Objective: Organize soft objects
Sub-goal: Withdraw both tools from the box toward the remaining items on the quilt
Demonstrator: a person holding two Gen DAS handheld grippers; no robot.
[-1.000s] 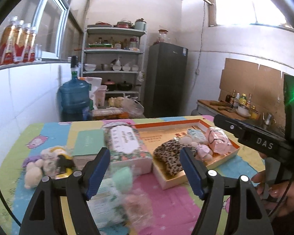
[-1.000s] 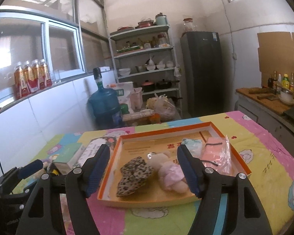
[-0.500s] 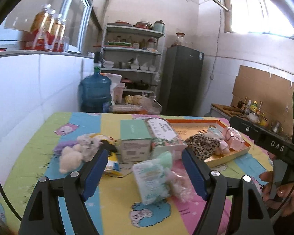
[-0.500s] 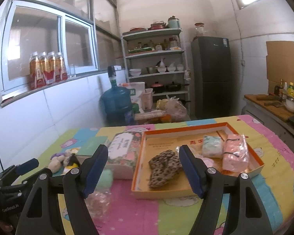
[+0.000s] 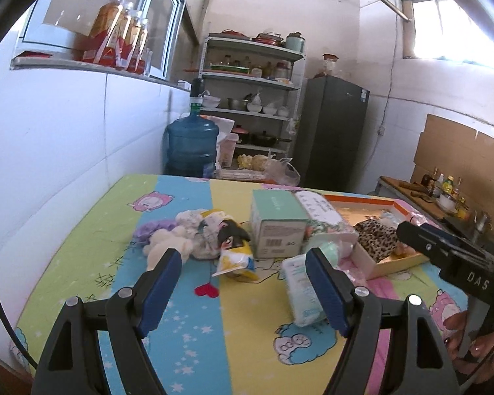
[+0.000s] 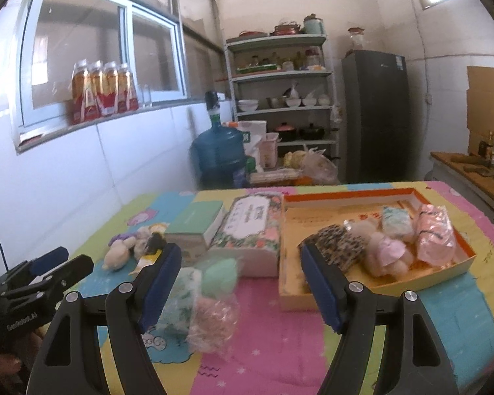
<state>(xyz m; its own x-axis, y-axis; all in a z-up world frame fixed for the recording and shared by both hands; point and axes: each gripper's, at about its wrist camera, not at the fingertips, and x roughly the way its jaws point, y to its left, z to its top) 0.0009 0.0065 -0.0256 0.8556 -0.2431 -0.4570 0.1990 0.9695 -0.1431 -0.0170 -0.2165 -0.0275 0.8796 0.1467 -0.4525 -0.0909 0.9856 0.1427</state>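
On the bench (image 5: 187, 299), which was covered by a glossy cartoon-printed cloth in green, blue, yellow and pink stripes, the soft objects were found in two groups. A loose heap lay toward the wall side: a cream plush bear (image 5: 168, 247) with fuzzy pile, a lilac plush piece (image 5: 148, 229) beside it, and a crinkled yellow packet (image 5: 235, 256) printed with a dark-haired figure. Nearer the middle, a white-and-green wrapped soft pack (image 6: 181, 299), a mint-green foam-like lump (image 6: 219, 275) and a pink item in clear crackly plastic (image 6: 214, 326) were seen close together, just in front of a floral tissue box (image 6: 250, 230) and a teal-topped carton (image 6: 194, 227).

An orange-rimmed shallow cardboard tray (image 6: 352, 196) sat to the right of the boxes. Inside it a leopard-print fabric piece (image 6: 336, 247), a pale pink plush toy (image 6: 387, 255), a small mint-patterned packet (image 6: 397, 222) and a pink bagged item (image 6: 433, 235) were laid side by side.

The left tool (image 5: 243, 289) was held released above the bench, its blue-padded fingers spread wide with nothing gripped, the heap and the yellow packet lying beyond them. The right tool (image 6: 240, 286) was likewise released and empty, the wrapped items showing past its left finger and the tray past its right.
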